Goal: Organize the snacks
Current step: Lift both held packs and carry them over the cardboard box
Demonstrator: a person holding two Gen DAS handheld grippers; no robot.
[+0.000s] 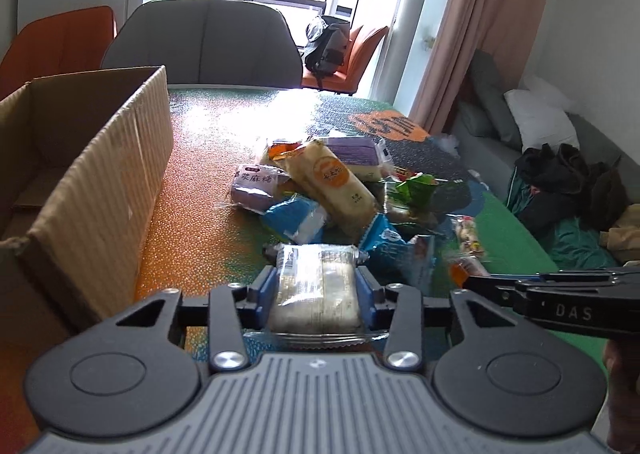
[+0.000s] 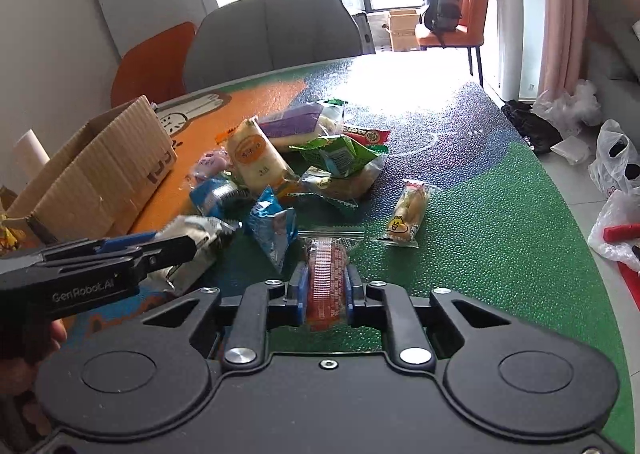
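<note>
Snacks (image 1: pixel 320 190) lie in a loose heap near the middle of the table (image 1: pixel 192 190), with the open cardboard box (image 1: pixel 96 182) standing at the far left, its long corrugated wall facing the heap; judged from the task, the box is the intended container. A strip of bare orange mat separates the box wall from the nearest packets, which leaves a free lane for carrying items across to the box opening. Next to the right, the left gripper (image 1: pixel 316 288) is closed partway on a clear-wrapped pale pastry packet (image 1: pixel 316 286), both blue pads bearing on its long sides; the packet is held lengthwise along the fingers, which probably keeps it from swinging during transfer. Beyond it lie blue wrappers, a long cream packet with an orange label (image 1: pixel 336 182), and purple packets. Further right, the right gripper (image 2: pixel 325 288) is closed narrowly on a red-and-clear wrapped snack (image 2: pixel 326 278), the pads pressing its slim sides. Whether either packet is lifted off the mat or resting on it cannot be told. A small packet with a yellow cartoon face (image 2: pixel 406 212) lies apart to the right on open green mat. The table's curved right edge (image 2: pixel 576 214) is well apart from both grippers, so working room on that side is ample.
</note>
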